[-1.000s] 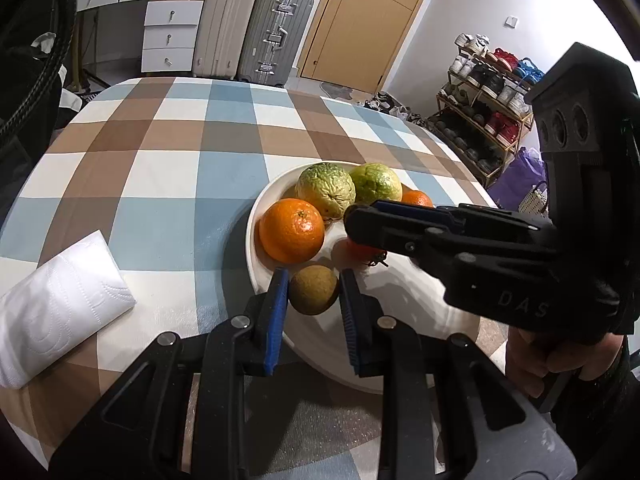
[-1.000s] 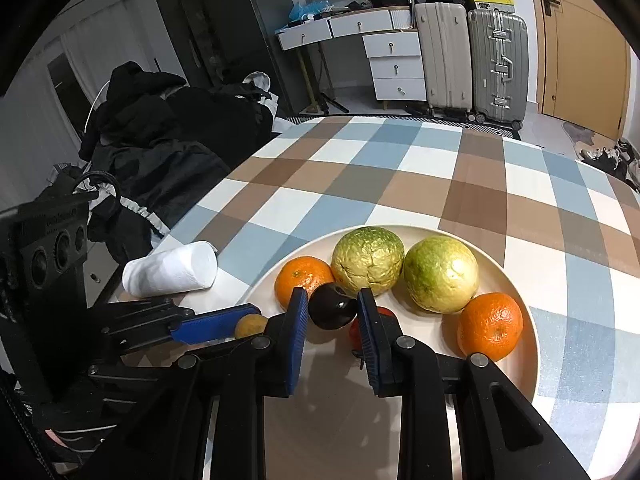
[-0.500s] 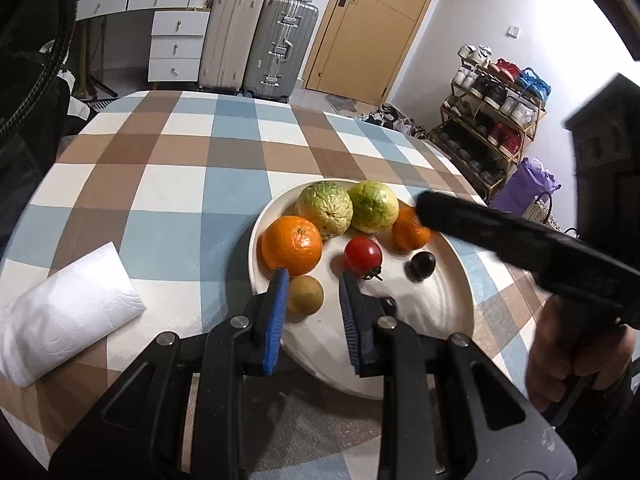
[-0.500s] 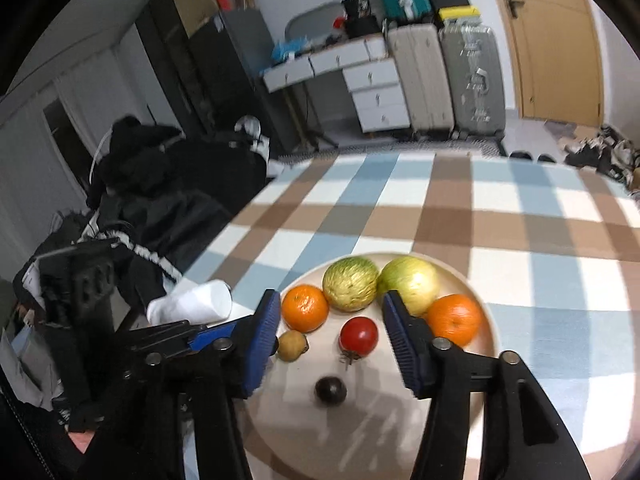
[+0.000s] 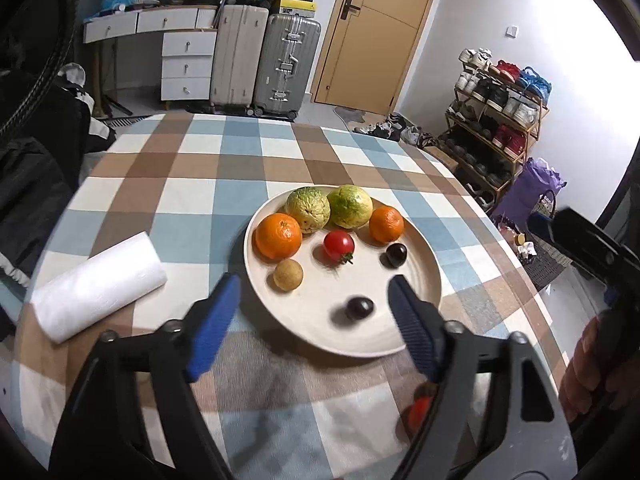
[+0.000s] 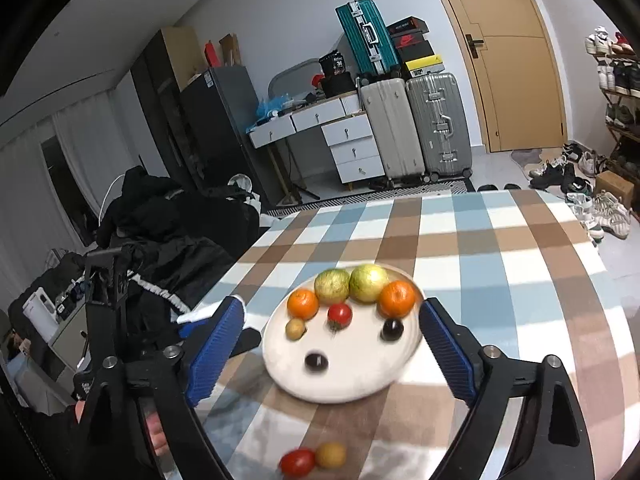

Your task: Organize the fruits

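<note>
- Left gripper (image 5: 312, 322) gapes wide, empty, above the plate's (image 5: 424, 264) near rim.
- Right gripper (image 6: 332, 350) spread wide too, holding nothing.
- Tomato (image 6: 297, 462) and small brown fruit (image 6: 330, 454) lie on the desk (image 6: 520, 264), nearest.
- Farther off, the plate carries oranges (image 5: 278, 236), green fruits (image 5: 349, 206), dark plums (image 5: 359, 307).

This is a lived-in home, a room that serves for dining, storage and entry at once. The round worktop (image 5: 248, 168) wears a blue, brown and white checked cloth. Behind it hard-shell suitcases (image 5: 286, 64) stand against the wall beside a white desk with drawers (image 5: 186, 66), with shoeboxes (image 6: 414, 46) stacked on top of the cases. A wooden door (image 5: 376, 32) leads out, and a wooden shoe rack (image 5: 496, 108) full of sneakers stands by it. Dark clothes (image 6: 160, 216) lie heaped beside a tall dark fridge (image 6: 216, 128).
</note>
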Demonstrator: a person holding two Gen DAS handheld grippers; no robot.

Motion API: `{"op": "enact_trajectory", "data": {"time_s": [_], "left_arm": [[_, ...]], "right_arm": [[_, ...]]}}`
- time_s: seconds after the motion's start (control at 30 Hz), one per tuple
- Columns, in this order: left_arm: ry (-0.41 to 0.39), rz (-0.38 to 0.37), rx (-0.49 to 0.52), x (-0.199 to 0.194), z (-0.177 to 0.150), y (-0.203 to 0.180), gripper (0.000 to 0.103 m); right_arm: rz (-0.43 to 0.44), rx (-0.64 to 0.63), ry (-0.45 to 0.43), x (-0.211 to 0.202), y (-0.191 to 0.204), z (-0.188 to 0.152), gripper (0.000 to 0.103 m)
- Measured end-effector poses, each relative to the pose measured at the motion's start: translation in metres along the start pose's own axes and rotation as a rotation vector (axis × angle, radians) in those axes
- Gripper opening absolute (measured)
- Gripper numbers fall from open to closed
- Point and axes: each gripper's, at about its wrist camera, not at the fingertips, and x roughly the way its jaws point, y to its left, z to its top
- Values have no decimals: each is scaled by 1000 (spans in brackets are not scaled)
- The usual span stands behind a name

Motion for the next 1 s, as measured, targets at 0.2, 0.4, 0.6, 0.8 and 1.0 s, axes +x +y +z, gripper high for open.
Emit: {"op": "enact_trajectory", "data": {"time_s": [0.2, 0.4, 0.6, 0.8, 1.0], "left_arm": [[-5, 12, 14, -24, -13, -12, 82], [-25, 30, 29, -46, -30, -24, 89], [-15, -3, 47, -64, -54, -34, 100], [18, -2, 61, -69, -83, -38, 102], [64, -9, 78, -66, -106, -38, 102]], "right_arm": [[-34, 1, -36, -30, 10, -21, 103], [-92, 29, -41, -46, 17, -46, 103], [-107, 61, -13, -55, 18, -71, 103], [-146, 74, 26, -52, 14, -97, 103], [-147, 103, 92, -36, 3, -110, 103]]}}
